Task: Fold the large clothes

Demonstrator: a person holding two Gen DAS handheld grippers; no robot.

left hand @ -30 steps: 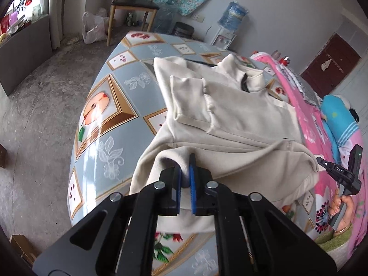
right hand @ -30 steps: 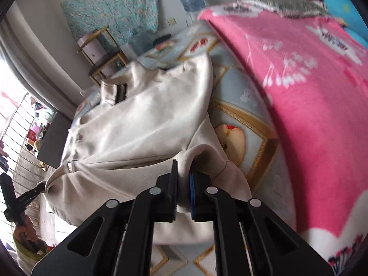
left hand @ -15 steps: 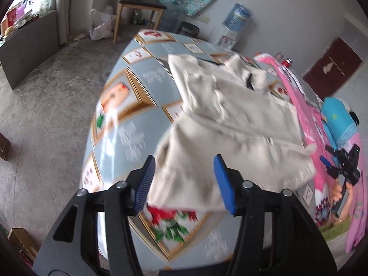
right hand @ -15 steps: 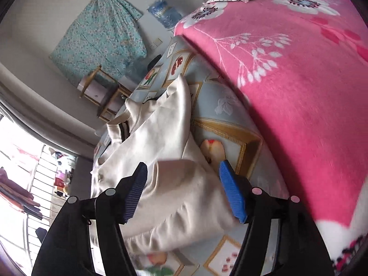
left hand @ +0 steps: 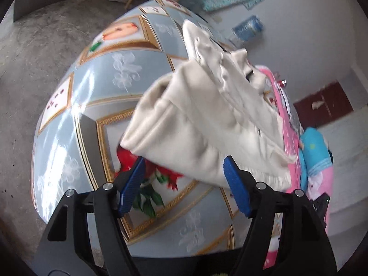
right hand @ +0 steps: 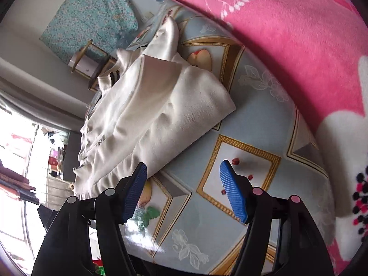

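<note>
A cream jacket [left hand: 207, 119] lies folded on the patterned blue-grey tablecloth [left hand: 103, 87]. Its lower half is doubled back over the body, collar at the far end. My left gripper [left hand: 184, 179] is open and empty, just short of the near folded edge. In the right wrist view the jacket [right hand: 147, 105] lies to the left. My right gripper [right hand: 182, 184] is open and empty above the tablecloth [right hand: 230, 161], beside the jacket's near corner.
A pink floral blanket [right hand: 287, 46] covers the table's right side. A blue pillow [left hand: 317, 156] lies beyond it. A water bottle [left hand: 248, 27] and a teal cloth [right hand: 92, 11] are at the far wall. Bare concrete floor [left hand: 34, 57] lies left of the table.
Both grippers were shut on the jacket's hem one second ago. They opened, let it drop folded over the body, and have pulled back toward the table's near edge.
</note>
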